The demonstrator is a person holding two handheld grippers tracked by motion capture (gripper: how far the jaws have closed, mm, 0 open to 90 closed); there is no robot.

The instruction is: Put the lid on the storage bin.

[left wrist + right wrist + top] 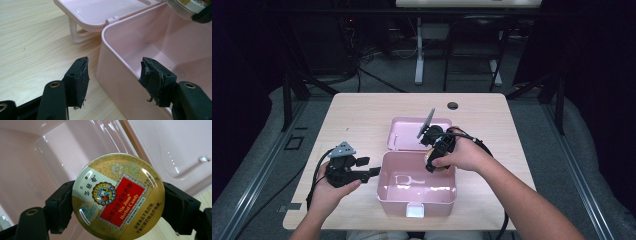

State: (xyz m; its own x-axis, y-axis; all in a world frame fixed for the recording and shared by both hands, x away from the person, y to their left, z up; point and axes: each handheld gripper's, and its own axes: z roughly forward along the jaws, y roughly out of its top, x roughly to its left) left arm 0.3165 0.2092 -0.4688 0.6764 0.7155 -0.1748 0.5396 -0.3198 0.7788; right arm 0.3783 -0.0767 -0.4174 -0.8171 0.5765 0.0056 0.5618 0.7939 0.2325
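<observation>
1. On the floor of a dark room stands the light wooden rectangular table (362,115), with a small dark round hole (453,105) near its far edge; a white-legged stand (419,50) rises beyond it.

2. Near the table's middle sits the pale pink rectangular plastic box (417,197), open, with a white latch (414,210) on its near wall. Its hinged pink lid (404,132) lies folded back flat on the far side, and the left gripper view shows the lid's handle (75,32) resting on the wood.

3. To the left of the box, the person's left hand (329,192) holds the left gripper (113,77), which carries a grey three-cornered plate (342,149). Its jaws are spread apart with nothing between them. One worn black pad (83,80) is outside the box's left wall and the other is inside it, so they straddle the wall; I cannot tell whether either touches it.

4. Over the far right corner of the box, the right hand (467,155) holds the right gripper (117,202), angled down towards the interior.

5. Between the right gripper's jaws is clamped the round gold metal candy tin (118,197), gripped by its rim at both sides. Its lid bears a red label reading "Nin Jiom Herbal Candy" and Chinese characters. The tin hangs above the pink box's inside, clear of its floor.
</observation>
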